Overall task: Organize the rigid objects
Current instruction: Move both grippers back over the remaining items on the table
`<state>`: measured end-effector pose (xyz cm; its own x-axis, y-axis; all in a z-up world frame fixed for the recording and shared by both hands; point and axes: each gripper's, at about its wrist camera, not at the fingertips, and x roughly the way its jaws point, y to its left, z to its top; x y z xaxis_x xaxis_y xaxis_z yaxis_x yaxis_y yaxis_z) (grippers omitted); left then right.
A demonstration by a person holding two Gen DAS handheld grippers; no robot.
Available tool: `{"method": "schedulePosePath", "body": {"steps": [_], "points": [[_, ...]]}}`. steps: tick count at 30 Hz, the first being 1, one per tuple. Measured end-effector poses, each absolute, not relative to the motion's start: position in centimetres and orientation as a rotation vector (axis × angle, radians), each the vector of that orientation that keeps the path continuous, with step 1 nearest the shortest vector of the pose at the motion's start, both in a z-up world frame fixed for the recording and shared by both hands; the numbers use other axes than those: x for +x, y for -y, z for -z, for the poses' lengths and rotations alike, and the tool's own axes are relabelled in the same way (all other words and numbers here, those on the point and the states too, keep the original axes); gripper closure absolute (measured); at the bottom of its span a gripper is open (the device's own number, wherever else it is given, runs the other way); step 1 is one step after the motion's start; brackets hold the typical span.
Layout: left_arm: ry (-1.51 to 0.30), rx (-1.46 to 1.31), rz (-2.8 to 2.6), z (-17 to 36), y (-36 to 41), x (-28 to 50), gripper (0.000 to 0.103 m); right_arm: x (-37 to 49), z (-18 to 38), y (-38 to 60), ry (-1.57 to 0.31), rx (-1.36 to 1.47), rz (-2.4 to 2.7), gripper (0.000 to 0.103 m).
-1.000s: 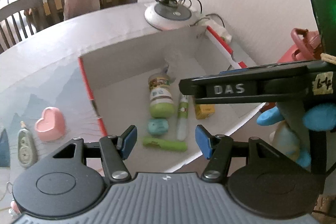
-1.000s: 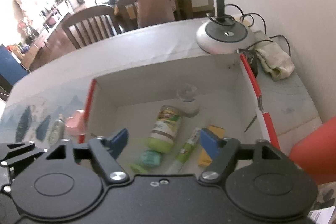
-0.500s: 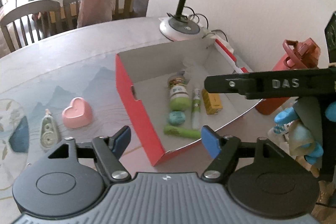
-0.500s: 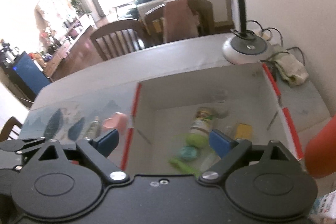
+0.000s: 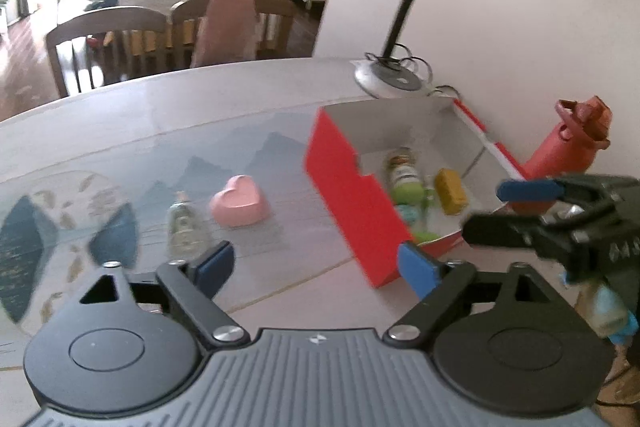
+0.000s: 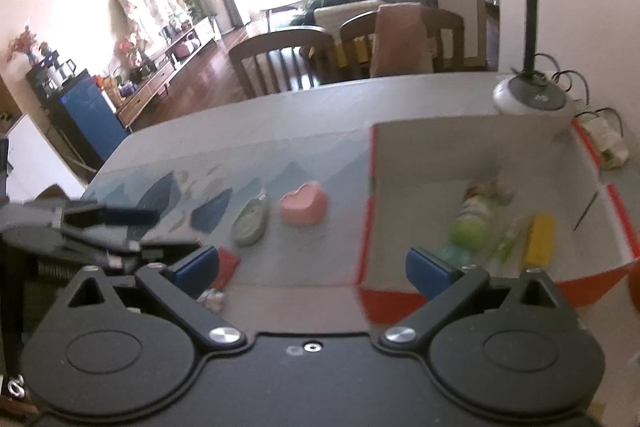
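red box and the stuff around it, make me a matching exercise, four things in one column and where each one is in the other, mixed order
Things:
1. pink heart dish
2. yellow packet
3. desk lamp
4. red water bottle

Places:
A. lying inside the red box
B. on the table behind the box, by the wall
C. on the open table, left of the box
D. right of the box, against the wall

Pairs: 1-C, 2-A, 3-B, 4-D

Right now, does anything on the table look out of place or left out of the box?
Yes. The pink heart-shaped dish and the correction tape dispenser lie on the tablecloth, outside the red box holding the other small items.
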<state>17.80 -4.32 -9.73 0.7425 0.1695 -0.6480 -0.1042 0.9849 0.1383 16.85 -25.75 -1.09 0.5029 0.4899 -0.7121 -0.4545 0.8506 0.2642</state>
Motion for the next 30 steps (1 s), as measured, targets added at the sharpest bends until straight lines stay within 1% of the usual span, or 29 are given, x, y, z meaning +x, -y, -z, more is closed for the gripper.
{"method": "schedulePosePath", "body": {"steps": [1, 3, 13, 21, 30], "points": [[-0.713, 0.094, -0.156, 9.6, 3.6, 17.3, 0.005, 16.4, 1.3, 25.0, -0.88, 0.041, -0.577, 0.003], [-0.707, 0.087, -0.16, 9.4, 2.0, 16.4, 0.003, 15.3, 1.7, 23.7, -0.886, 0.033, -0.594, 0.003], [-0.697, 0.052, -0.201, 9.3, -6.1, 13.1, 0.003, 12.4, 4.5, 17.0, -0.9, -0.028, -0.618, 0.005], [-0.746, 0.065, -0.201, 12.2, -10.6, 12.8, 0.003, 11.3, 7.0, 12.0, -0.907, -0.17, -0.667, 0.009], [-0.794, 0.082, -0.167, 15.6, -13.1, 12.9, 0.003, 11.9, 9.9, 9.4, -0.943, -0.299, -0.706, 0.025]]}}
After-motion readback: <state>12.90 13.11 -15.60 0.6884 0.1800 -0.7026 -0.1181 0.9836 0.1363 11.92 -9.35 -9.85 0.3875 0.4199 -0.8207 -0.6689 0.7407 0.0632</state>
